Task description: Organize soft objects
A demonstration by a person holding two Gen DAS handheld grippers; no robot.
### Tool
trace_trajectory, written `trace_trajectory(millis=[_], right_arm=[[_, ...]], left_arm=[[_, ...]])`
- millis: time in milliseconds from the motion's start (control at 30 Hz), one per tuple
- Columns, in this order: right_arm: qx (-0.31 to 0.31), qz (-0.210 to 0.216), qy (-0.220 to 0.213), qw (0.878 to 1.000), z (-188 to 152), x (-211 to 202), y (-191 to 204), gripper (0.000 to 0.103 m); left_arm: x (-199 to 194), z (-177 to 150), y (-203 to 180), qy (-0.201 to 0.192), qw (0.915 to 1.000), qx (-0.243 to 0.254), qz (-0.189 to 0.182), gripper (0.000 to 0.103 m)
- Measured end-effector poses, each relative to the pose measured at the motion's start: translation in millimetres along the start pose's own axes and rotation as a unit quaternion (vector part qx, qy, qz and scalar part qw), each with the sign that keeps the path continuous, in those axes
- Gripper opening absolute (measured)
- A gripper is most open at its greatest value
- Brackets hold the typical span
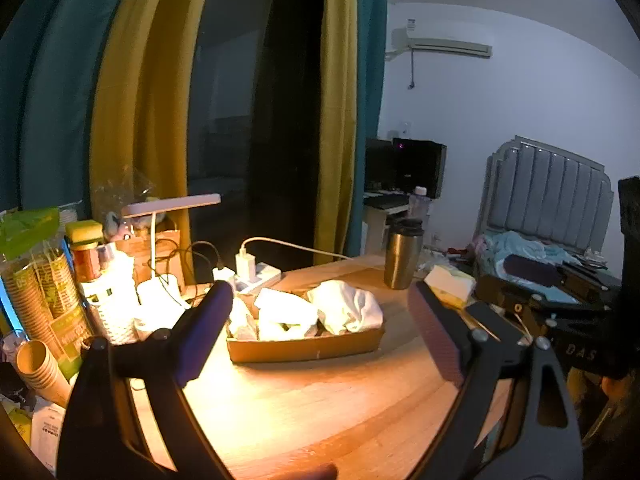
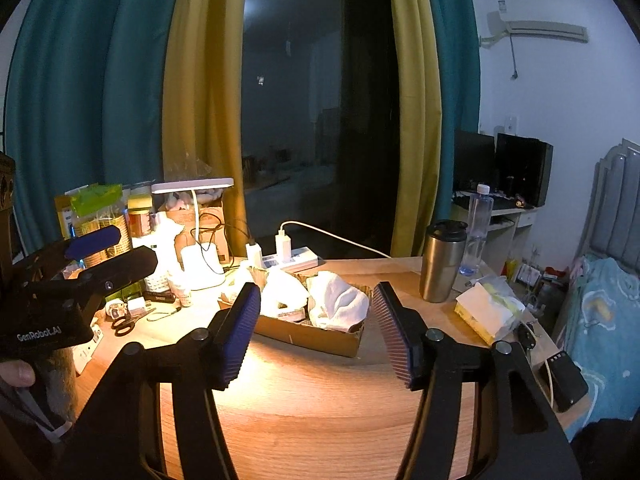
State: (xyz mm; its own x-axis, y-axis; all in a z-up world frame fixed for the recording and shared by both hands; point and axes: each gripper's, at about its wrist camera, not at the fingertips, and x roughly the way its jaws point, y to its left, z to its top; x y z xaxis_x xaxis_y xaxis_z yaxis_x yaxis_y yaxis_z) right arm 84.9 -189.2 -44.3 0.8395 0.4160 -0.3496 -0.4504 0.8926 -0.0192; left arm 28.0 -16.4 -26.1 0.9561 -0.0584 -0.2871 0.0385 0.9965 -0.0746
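Three white cloths point(image 2: 320, 300) are seen bunched in the cardboard tray point(image 2: 312, 338), mid-table under the desk lamp point(image 2: 192, 186). Tray sits on the wooden table point(image 2: 320, 408), w/ the power strip point(image 2: 292, 258) just behind it and the steel tumbler point(image 2: 442, 260) to its right.

Both grippers are held off the tray, nothing gripped. Right gripper point(image 2: 316, 334): jaws spread wide, tray framed between the pads. Left gripper point(image 1: 320, 328): jaws also wide apart, empty; in the right wrist view it is seen at near left, well apart from the tray.

Step in hand, by judgement: a cloth is to be picked or tidied in the tray.

How it is done well:
- Right-hand cloth point(image 1: 346, 306) is the most exposed; it should be approached first, from above.
- Pads should be closed on a raised fold, not on the tray wall; thin card is likely to be dragged.
- Tray can be steadied w/ the left gripper if it slides.
- Cables near the strip and the tumbler should be kept clear of; tissue pack point(image 2: 488, 312) at far right isn't in the way.
- Cloth is limp, so sag should be expected; lift straight up before any move sideways.
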Motion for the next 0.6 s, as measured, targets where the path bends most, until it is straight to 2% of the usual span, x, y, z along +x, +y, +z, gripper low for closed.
trace_trajectory(millis=[600], right_arm=[[0.002,-0.001,0.000,1.000,-0.4,-0.8,-0.9,0.062]], left_arm=[[-3.9,-1.0,-6.1,-0.013,0.9997,0.012,0.018,0.090]])
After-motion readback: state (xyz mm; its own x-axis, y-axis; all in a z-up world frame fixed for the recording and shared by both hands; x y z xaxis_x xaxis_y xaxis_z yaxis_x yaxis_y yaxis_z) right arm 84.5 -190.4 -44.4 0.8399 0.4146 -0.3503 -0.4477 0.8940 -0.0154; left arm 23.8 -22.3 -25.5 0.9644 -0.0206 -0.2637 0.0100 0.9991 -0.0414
